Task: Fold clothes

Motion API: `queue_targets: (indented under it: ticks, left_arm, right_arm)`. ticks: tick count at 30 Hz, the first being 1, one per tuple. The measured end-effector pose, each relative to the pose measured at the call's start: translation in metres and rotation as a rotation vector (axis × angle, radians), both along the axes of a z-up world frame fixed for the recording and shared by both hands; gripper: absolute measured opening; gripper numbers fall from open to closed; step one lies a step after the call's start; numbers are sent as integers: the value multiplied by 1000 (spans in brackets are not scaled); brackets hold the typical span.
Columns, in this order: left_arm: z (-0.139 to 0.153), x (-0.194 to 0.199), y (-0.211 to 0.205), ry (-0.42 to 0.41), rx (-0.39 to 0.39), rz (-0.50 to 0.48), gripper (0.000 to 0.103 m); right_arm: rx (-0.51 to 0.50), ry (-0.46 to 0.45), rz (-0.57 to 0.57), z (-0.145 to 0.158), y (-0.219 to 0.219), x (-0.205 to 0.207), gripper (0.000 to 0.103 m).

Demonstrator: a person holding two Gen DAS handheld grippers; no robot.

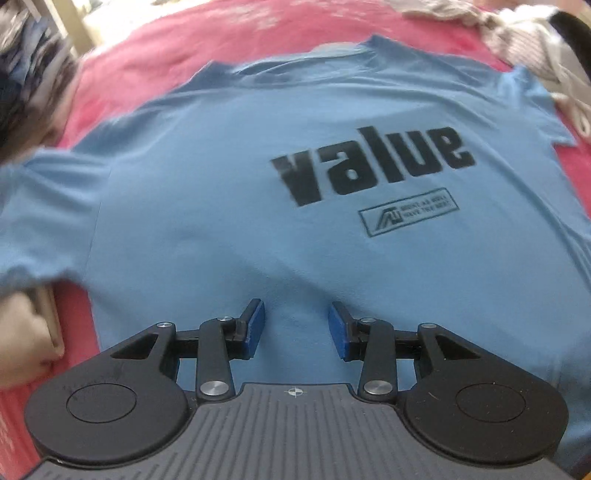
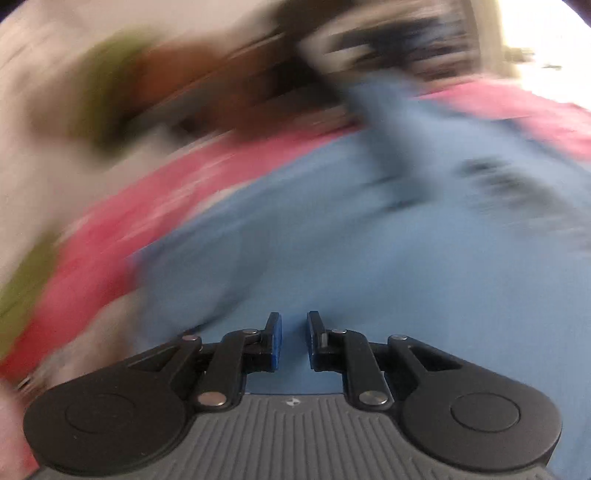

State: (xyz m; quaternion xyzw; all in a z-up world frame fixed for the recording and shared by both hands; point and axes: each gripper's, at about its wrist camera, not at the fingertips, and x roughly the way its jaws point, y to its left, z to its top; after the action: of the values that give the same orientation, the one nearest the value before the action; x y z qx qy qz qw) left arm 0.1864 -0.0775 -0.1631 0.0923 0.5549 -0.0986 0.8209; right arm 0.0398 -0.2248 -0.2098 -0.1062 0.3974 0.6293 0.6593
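A light blue T-shirt point(image 1: 229, 177) lies spread flat on a pink bed cover point(image 1: 192, 40), collar at the far end, with "value" printed in black on it. Both short sleeves are spread out to the sides. My left gripper point(image 1: 296, 310) hovers over the shirt's near part, jaws open, with nothing between the blue pads point(image 1: 255, 325). The right wrist view is badly blurred. There my right gripper point(image 2: 294, 317) hangs over the same blue T-shirt point(image 2: 369, 280) near its left edge, jaws a narrow gap apart with nothing pinched.
A heap of pale grey and white clothes point(image 1: 517, 33) lies at the bed's far right. Beige fabric point(image 1: 26, 332) sits at the near left edge. Blurred green and brown shapes point(image 2: 122, 85) and a pale surface lie beyond the pink cover point(image 2: 103, 236) in the right wrist view.
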Motion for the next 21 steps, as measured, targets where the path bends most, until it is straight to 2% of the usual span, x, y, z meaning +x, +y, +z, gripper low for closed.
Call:
queue_targets:
  ticks: [3, 4, 7, 9, 11, 14, 16, 19, 21]
  left_arm:
    - [1, 1, -1, -2, 36, 18, 40]
    - [2, 1, -2, -2, 46, 22, 40]
    - [5, 0, -5, -5, 75, 27, 40]
    - [5, 0, -7, -11, 101, 28, 41]
    - [5, -1, -9, -18, 130, 30, 41]
    - [4, -1, -8, -25, 156, 38, 41]
    - [3, 0, -5, -30, 161, 49, 42]
    - [2, 0, 0, -35, 157, 63, 43]
    - [3, -1, 6, -55, 169, 64, 43]
  right_arm:
    - [37, 43, 204, 7, 8, -35, 12]
    - [55, 43, 221, 12, 9, -34, 12]
    - [105, 27, -14, 31, 2, 29, 14]
    - [101, -76, -197, 39, -1, 69, 17]
    - [55, -147, -243, 33, 7, 81, 17]
    - [-20, -126, -148, 9, 36, 59, 17]
    - [0, -72, 7, 2, 52, 19, 17]
    - [37, 64, 194, 5, 60, -26, 13]
    - [72, 60, 189, 16, 53, -20, 13]
